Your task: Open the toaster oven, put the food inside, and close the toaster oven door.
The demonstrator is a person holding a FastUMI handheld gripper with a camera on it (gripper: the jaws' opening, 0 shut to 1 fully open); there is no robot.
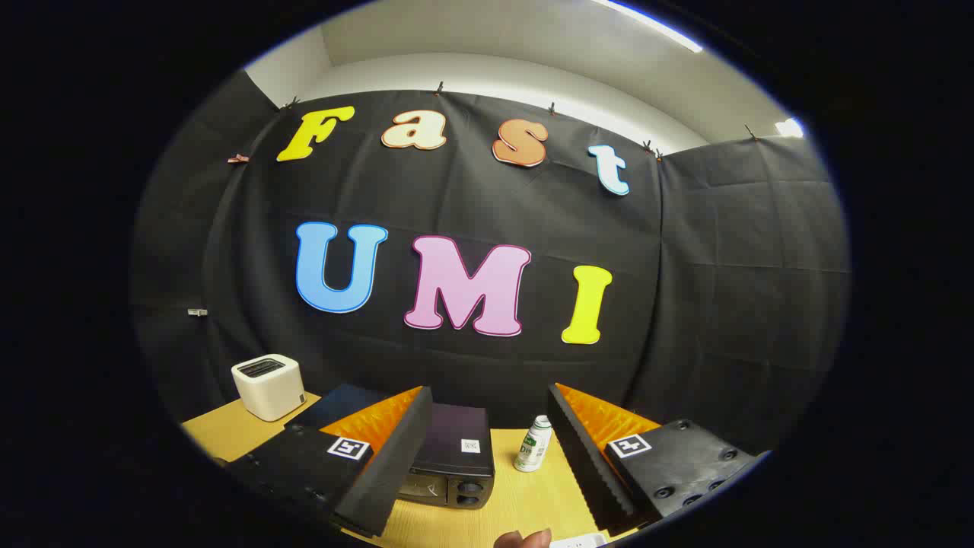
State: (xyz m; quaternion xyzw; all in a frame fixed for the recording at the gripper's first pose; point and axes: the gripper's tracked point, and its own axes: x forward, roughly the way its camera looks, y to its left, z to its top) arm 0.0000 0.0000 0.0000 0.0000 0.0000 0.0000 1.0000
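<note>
Two fingers of the gripper (487, 457) stand wide apart, holding nothing. Nearest, a fingertip (523, 540) is cut off. Between them sits the toaster oven (450, 460), partly hidden, door shut; a small bottle (535, 444) right; far left, a white toaster (268, 386).

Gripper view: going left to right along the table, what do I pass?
White toaster → black toaster oven, partly behind one finger → small white bottle, in the gap of the open gripper → the other finger.
</note>
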